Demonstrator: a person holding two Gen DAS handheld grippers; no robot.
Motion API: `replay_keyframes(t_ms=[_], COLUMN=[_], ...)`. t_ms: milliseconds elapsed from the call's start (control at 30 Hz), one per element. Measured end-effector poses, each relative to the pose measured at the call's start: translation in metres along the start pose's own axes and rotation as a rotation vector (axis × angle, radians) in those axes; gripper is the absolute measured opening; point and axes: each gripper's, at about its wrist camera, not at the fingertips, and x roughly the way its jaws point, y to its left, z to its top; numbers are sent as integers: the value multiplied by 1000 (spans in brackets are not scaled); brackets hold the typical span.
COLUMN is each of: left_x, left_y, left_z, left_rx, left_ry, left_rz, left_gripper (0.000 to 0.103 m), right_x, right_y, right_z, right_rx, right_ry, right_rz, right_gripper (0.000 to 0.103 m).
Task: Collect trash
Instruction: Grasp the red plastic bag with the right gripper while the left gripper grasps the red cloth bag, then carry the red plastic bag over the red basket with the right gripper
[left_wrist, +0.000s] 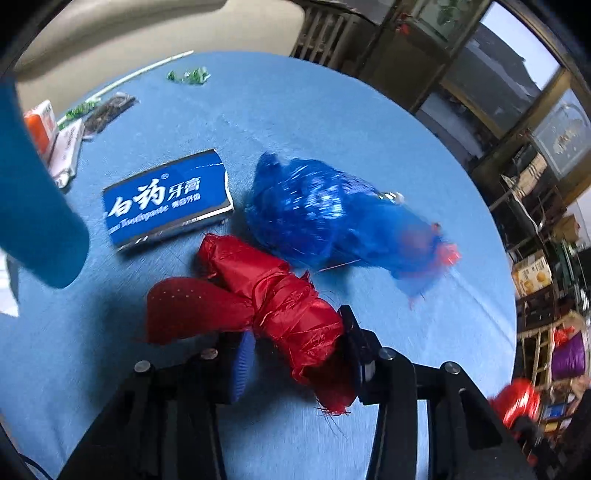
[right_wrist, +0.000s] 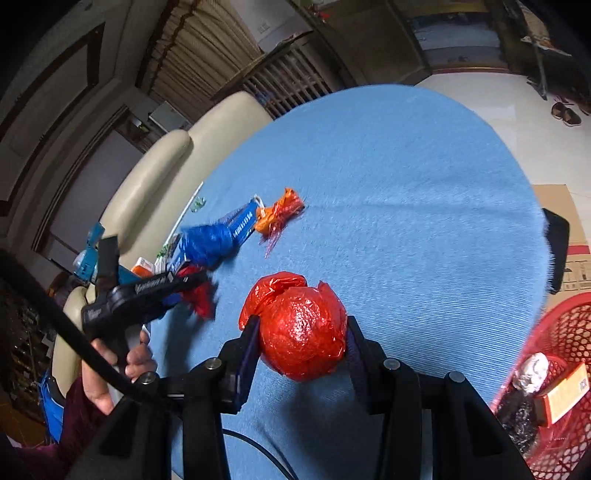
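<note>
While the right gripper (right_wrist: 301, 341) had its jaws clamped on the red ball (right_wrist: 303, 332), the basket (right_wrist: 565, 332) sat off to their right; left gripper (left_wrist: 295, 354) jaws pinched the red cloth (left_wrist: 280, 306) crosswise.

Crumpled red cloth (left_wrist: 291, 314) in left claw (left_wrist: 295, 354), red plastic ball (right_wrist: 303, 332) in right claw (right_wrist: 301, 354)

The right gripper (right_wrist: 301, 334) clamps a red crinkled plastic ball (right_wrist: 301, 332) above the blue tablecloth (right_wrist: 406, 184). To its left a hand (right_wrist: 122, 365) holds the left gripper (right_wrist: 192, 280) over red wrapping (right_wrist: 199, 299), beside a blue bundle (right_wrist: 207, 240) and an orange wrapper (right_wrist: 280, 214). A red mesh basket (right_wrist: 569, 332) at the right edge holds trash.
</note>
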Motion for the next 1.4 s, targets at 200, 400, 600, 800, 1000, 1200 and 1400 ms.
replay_keyframes(t_ms=[200, 400, 600, 800, 1000, 1200, 1400], left_x=[-42, -79, -122, -152, -168, -171, -166], left_y=[-28, -77, -115, -147, -164, -190, -211], left_z=[-37, -76, -94, -109, -128, -140, -150], left_rx=[132, 321, 467, 566, 636, 706, 768], left_ry=[-40, -81, -204, -299, -352, -374, -362], left_rz=[-33, -62, -34, -16, -1, 5, 4], left_gripper=[45, 45, 45, 45, 46, 46, 46], right_x=[-27, -61, -102, -139, -162, -182, -200], right_y=[-6, -8, -6, -4, -7, -23, -47], right_z=[-6, -15, -26, -36, -41, -49, -52], right_rx=[14, 9, -30, -59, -78, -64, -18], right_ry=[-48, -99, -172, -235, -275, -301, -334], right_rz=[5, -12, -62, -94, -116, -142, -156], right_gripper=[47, 47, 47, 47, 47, 47, 47])
